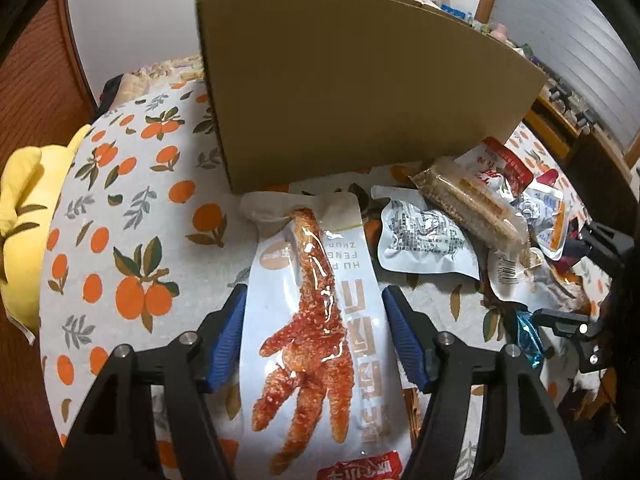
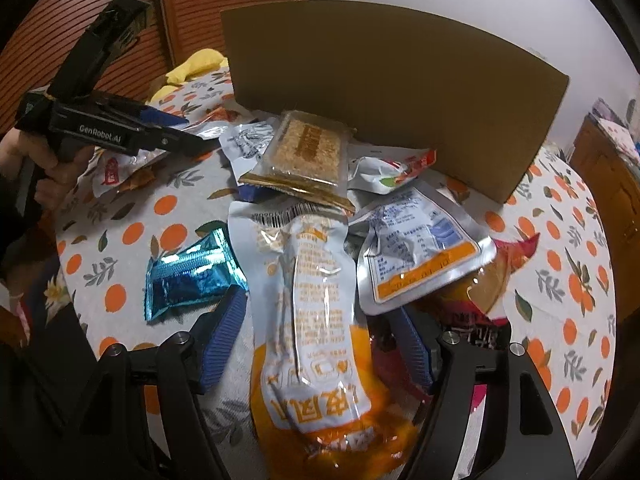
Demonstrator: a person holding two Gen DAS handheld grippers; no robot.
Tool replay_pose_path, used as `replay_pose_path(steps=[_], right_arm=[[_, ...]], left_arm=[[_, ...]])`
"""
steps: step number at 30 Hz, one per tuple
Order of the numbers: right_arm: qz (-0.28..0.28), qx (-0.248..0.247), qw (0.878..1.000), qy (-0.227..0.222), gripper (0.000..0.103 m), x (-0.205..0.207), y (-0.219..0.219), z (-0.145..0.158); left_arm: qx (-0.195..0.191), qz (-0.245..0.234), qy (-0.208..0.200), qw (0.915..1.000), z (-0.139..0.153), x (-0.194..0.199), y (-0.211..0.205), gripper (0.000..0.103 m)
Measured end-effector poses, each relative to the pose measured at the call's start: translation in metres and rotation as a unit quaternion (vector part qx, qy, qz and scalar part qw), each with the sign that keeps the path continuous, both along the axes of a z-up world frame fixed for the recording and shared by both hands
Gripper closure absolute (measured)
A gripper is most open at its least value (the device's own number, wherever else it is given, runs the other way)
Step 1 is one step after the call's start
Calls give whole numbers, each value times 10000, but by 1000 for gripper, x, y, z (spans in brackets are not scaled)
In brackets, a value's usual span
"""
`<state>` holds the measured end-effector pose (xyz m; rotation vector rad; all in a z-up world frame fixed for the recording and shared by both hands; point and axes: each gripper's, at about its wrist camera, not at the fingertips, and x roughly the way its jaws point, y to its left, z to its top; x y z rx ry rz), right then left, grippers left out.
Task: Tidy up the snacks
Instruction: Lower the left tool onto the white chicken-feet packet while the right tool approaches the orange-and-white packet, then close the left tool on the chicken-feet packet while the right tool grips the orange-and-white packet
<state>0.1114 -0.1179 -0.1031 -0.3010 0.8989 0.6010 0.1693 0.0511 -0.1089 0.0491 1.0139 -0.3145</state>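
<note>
The left gripper [image 1: 314, 332] clamps the white plastic chicken-foot snack packet [image 1: 316, 320]. The right gripper [image 2: 320, 336] straddles the orange-and-white plastic snack pouch [image 2: 320, 320]; grip cannot be determined.

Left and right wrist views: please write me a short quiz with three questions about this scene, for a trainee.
1. True or false: the cardboard box stands beyond the chicken-foot packet.
2. Which colour is the small foil packet at the left edge of the pile? A blue, B green, C red.
3. Fill in: the tablecloth is printed with ___ and leaves.
Key: 1 true; 2 A; 3 oranges.
</note>
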Motion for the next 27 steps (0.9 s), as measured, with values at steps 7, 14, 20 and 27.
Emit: replay_pose_path(steps=[7, 14, 20, 27], right_arm=[[85, -42, 9999, 60, 32, 6, 5, -1], [311, 81, 9991, 259, 59, 2, 2, 4], [331, 91, 9990, 286, 63, -2, 1, 4], [325, 108, 9992, 227, 65, -7, -1, 7]], left_arm=[[-207, 88, -208, 9995, 10, -7, 7, 49], [-318, 167, -270, 9990, 11, -10, 17, 58], [-323, 151, -268, 9990, 8, -13, 17, 56], [-416, 180, -328, 9984, 8, -15, 17, 58]])
